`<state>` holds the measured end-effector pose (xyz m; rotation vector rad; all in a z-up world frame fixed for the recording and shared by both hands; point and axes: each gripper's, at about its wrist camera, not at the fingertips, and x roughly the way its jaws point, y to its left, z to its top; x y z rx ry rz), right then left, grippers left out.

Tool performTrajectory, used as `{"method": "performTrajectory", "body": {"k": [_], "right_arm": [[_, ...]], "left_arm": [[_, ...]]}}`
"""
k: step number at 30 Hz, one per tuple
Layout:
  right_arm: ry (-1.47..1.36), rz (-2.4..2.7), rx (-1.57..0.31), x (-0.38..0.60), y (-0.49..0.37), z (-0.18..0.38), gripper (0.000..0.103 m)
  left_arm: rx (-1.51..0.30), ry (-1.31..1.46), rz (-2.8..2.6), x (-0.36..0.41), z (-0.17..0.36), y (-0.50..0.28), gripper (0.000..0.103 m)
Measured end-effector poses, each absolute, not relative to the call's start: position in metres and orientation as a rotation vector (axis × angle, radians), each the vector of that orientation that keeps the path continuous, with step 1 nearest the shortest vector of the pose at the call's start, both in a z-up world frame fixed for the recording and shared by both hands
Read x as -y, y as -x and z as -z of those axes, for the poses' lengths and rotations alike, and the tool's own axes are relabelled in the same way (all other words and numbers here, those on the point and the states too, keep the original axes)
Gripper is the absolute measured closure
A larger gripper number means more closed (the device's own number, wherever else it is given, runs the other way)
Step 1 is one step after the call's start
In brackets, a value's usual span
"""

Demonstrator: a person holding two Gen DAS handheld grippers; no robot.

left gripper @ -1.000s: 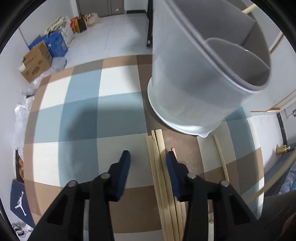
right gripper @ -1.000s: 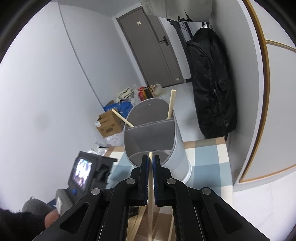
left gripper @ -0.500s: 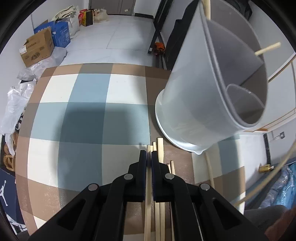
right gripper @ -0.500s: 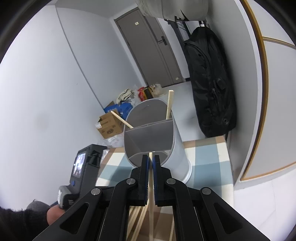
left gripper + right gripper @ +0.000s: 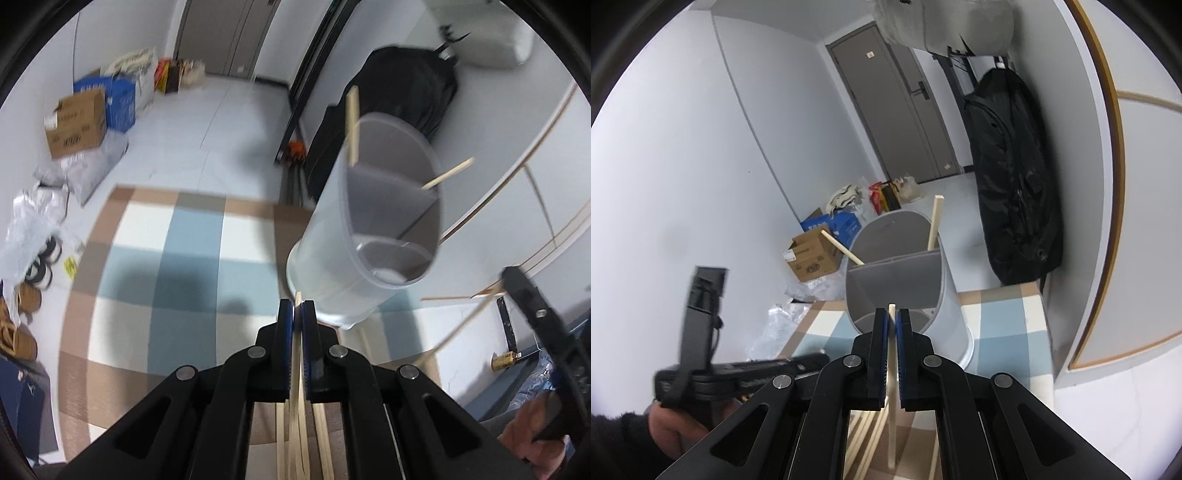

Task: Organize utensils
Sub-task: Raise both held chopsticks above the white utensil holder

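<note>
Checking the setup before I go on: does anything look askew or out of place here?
Two chopsticks lean out of the grey utensil holder in opposite directions. More chopsticks lie loose on the checked tablecloth.

My left gripper [image 5: 297, 314] pinches one pale wooden chopstick [image 5: 297, 354]; my right gripper [image 5: 893, 325] pinches another chopstick [image 5: 892, 387], upright. The grey divided holder [image 5: 343, 266] stands at one o'clock from my left gripper, two sticks [image 5: 352, 125] leaning in its far compartment. Loose chopsticks [image 5: 325, 443] lie at six o'clock on the checked cloth.
</note>
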<state>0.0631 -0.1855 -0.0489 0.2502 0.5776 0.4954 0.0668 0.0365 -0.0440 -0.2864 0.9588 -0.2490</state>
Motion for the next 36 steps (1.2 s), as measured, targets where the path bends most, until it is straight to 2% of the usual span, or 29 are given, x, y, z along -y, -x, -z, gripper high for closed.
{"method": "performTrajectory", "body": {"k": [8,17,36], "right_arm": [[-0.174,-0.505,-0.524,0.17,-0.051,0.034,0.099],[-0.163,-0.501,-0.475,0.173,-0.045,0.008,0.099],[-0.187,-0.53,-0.376,0.182,-0.077,-0.088,0.099]], "left_arm": [[-0.835,0.226,0.29,-0.028,0.018,-0.055,0.103],[-0.776,0.237,0.342,-0.04,-0.01,-0.06,0.103],[-0.544,0.207,0.367,-0.028,-0.091,-0.11,0.103]]}}
